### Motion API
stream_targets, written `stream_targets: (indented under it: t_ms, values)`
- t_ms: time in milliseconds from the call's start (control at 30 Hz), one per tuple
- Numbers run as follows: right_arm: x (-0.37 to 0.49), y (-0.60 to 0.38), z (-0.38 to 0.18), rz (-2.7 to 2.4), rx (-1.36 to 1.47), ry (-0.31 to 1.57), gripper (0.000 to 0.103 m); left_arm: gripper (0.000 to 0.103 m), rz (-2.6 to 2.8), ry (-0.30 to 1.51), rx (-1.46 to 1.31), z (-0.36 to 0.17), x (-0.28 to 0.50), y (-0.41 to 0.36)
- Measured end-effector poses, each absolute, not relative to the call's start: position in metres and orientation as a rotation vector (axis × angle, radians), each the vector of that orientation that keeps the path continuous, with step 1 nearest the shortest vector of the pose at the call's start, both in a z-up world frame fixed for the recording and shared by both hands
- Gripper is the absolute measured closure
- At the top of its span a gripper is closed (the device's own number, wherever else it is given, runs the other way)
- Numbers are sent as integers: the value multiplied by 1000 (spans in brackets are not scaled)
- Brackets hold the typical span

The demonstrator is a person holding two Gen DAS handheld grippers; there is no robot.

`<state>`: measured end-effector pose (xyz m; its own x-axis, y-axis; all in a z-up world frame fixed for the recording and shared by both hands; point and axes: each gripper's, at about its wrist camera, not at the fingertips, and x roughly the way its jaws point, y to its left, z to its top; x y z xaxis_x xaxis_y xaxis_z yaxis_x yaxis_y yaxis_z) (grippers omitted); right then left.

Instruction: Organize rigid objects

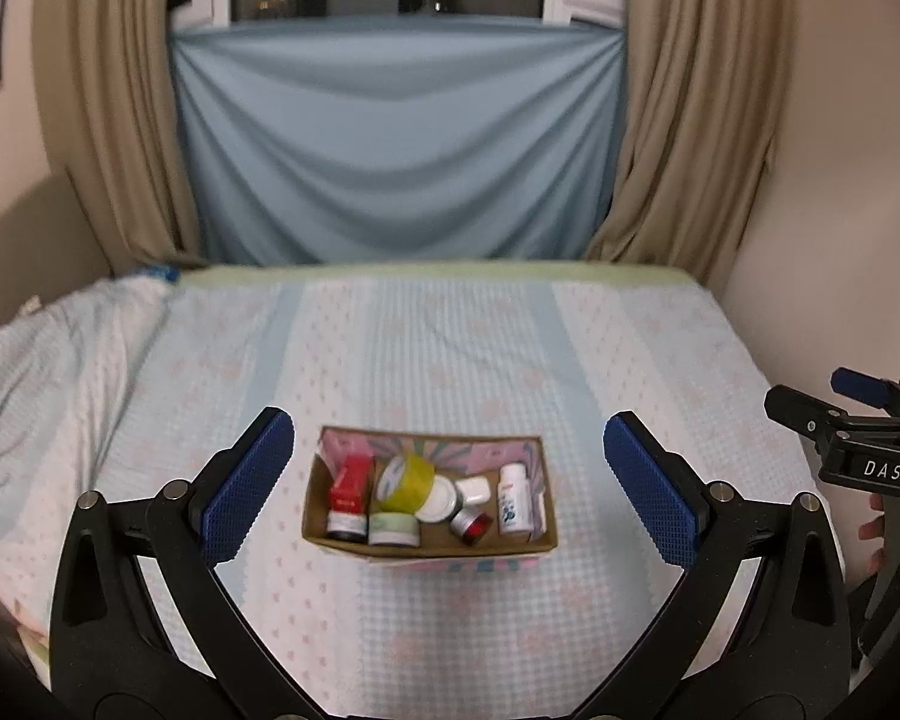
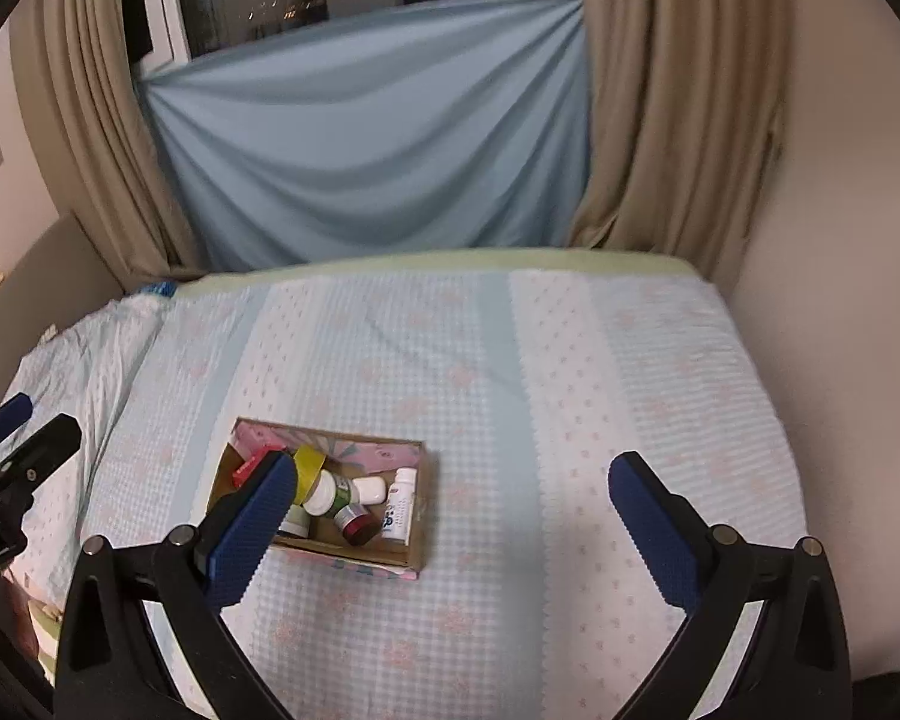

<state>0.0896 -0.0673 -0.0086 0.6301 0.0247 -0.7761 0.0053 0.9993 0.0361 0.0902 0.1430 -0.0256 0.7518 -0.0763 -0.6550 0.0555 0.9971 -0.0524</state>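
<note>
A small cardboard box (image 1: pixel 429 547) sits on the bed and holds several small items: a red carton (image 1: pixel 350 483), a yellow tape roll (image 1: pixel 407 482), a white jar (image 1: pixel 439 500), a green-lidded jar (image 1: pixel 393 530), a red-capped jar (image 1: pixel 473 528) and a white bottle (image 1: pixel 514 499). My left gripper (image 1: pixel 449 483) is open and empty, held above and in front of the box. My right gripper (image 2: pixel 453 519) is open and empty, to the right of the box (image 2: pixel 411 549); its left finger hides part of the box. The white bottle (image 2: pixel 401 504) shows there too.
The bed (image 1: pixel 450 348) has a light blue patterned cover. Beige curtains (image 1: pixel 108 120) and a blue draped sheet (image 1: pixel 399 144) hang behind it. A wall (image 2: pixel 840 240) runs along the bed's right side. Rumpled bedding (image 1: pixel 60 360) lies at the left.
</note>
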Motion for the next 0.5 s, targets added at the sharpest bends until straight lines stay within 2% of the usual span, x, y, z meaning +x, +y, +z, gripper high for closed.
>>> stream_targets:
  t_ms: [267, 500]
  values:
    - [30, -79, 20, -31, 12, 773, 0, 0, -73, 636, -23, -4, 43, 124]
    - [12, -84, 31, -42, 10, 729, 0, 0, -65, 617, -19, -3, 21, 116]
